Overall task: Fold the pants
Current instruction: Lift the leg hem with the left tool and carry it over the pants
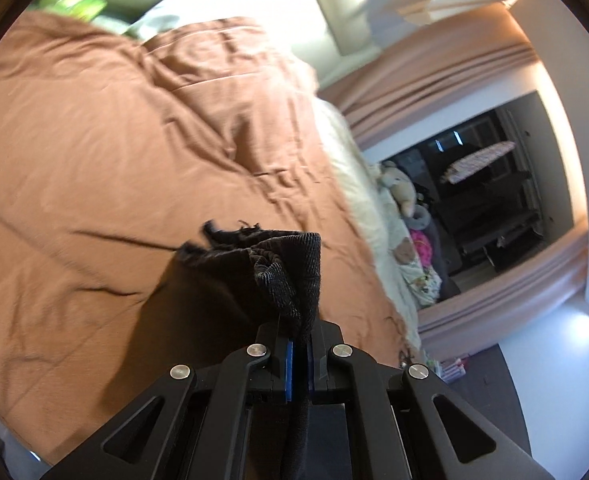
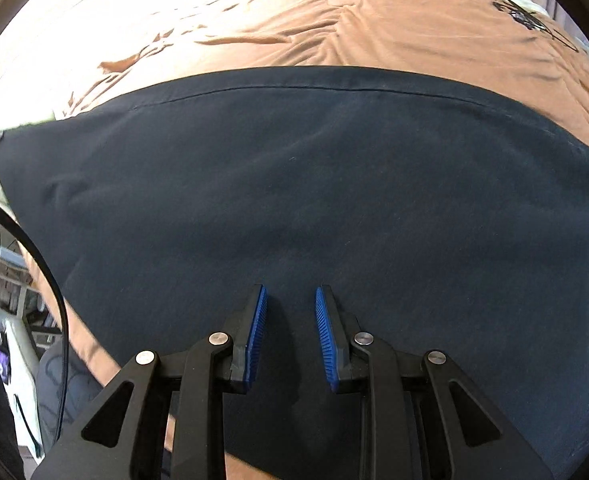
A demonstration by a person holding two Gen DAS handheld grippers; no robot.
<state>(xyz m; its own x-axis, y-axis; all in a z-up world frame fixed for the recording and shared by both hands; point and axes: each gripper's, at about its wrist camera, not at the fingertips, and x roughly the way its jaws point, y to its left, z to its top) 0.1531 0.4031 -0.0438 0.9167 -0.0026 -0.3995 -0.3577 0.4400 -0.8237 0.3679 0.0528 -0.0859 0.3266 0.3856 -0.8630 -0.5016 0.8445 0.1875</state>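
A: Nearest the lens: left gripper (image 1: pixel 299 354), blue pads clamped together on a bunched, frayed end of the dark pants (image 1: pixel 282 268), lifted above the orange bedspread (image 1: pixel 114 128).

B: Right gripper (image 2: pixel 290 332), by contrast: fingers apart, nothing between them, poised over the flat middle of the pants (image 2: pixel 294 184). Contact with the cloth: cannot tell.

A: Location of the garment?

B: Spread across the near part of the bed, on the bedspread (image 2: pixel 374 28), one stitched edge along the far side, a pocket seam at the far right.

A: Long axis?

B: Left to right in the right wrist view, probably; narrow end toward the left, wider pocketed part toward the right. Likely a leg hem in the left pads.

A: Risks from here?

B: Only a small pinch of fabric in the clamp, so a slip out under the weight of the hanging cloth. Also dragging: with the middle unpinned, a pull on the raised end liable to slide the whole garment and skew the fold. Uneven layers, too, from the bunching at the grip.
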